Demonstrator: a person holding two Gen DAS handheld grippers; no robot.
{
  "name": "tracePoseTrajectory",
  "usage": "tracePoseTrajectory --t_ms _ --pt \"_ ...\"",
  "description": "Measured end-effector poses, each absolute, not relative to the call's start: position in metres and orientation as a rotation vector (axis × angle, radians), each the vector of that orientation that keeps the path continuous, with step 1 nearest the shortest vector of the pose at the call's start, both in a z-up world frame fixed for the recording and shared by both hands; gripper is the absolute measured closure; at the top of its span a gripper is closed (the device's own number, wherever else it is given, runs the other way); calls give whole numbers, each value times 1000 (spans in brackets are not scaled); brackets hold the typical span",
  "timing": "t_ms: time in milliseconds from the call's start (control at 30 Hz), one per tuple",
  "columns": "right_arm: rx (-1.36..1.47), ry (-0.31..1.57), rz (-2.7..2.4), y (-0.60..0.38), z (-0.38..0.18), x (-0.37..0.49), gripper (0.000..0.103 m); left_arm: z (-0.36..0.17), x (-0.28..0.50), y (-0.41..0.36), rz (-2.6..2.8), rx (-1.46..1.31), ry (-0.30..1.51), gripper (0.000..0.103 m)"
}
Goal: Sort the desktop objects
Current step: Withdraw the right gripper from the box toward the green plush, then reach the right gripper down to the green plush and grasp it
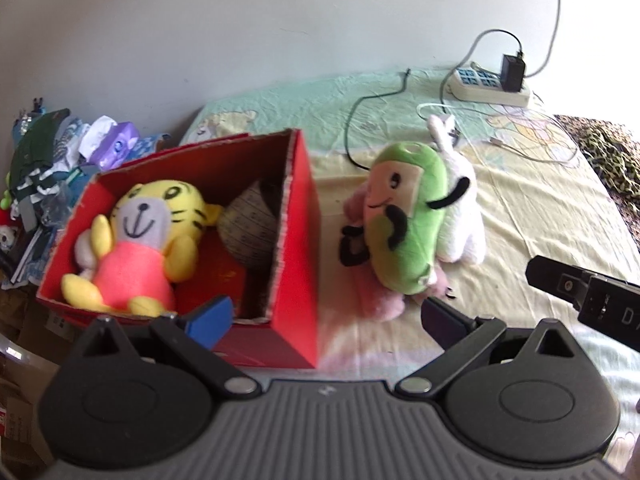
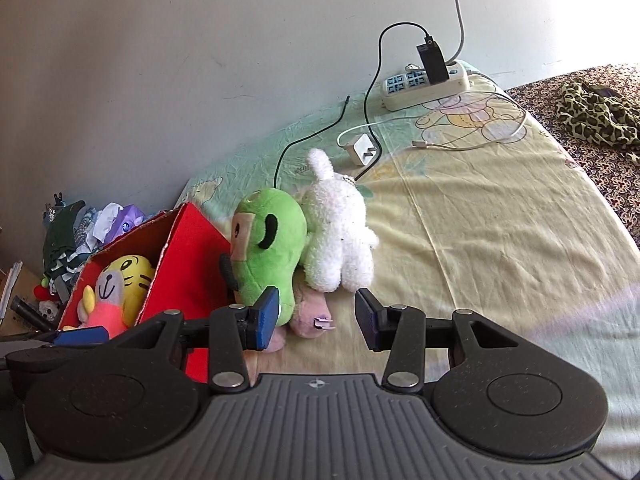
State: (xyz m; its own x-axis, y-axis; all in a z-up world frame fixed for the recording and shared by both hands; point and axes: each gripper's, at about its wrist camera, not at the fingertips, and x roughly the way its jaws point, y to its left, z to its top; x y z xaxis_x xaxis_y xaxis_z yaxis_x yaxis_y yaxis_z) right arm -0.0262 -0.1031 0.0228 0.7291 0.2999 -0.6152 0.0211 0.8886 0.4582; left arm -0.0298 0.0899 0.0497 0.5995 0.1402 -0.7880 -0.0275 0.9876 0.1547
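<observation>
A red cardboard box (image 1: 296,264) (image 2: 192,240) stands on the bed, holding a yellow tiger plush (image 1: 136,240) (image 2: 116,284) and a grey patterned object (image 1: 252,228). Right of the box, a green plush (image 1: 404,220) (image 2: 272,248) leans on a white plush (image 1: 460,216) (image 2: 340,236), with a pink plush (image 1: 384,300) (image 2: 308,312) under them. My left gripper (image 1: 324,316) is open and empty near the box's front corner. My right gripper (image 2: 316,318) (image 1: 560,284) is open and empty, its fingers either side of the pink plush's near end.
A power strip (image 1: 492,84) (image 2: 428,80) with a black adapter, a white charger (image 2: 362,148) and loose cables (image 1: 360,120) lie at the back of the bed. Leopard-print cloth (image 2: 592,116) lies far right. Clutter (image 1: 60,160) is piled left of the box.
</observation>
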Motion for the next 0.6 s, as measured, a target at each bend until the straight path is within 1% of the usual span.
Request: tracePoseTrajectory --t_ms 600 --pt "506 791 127 -143 4 -18 58 14 -5 51 -31 123 1023 2"
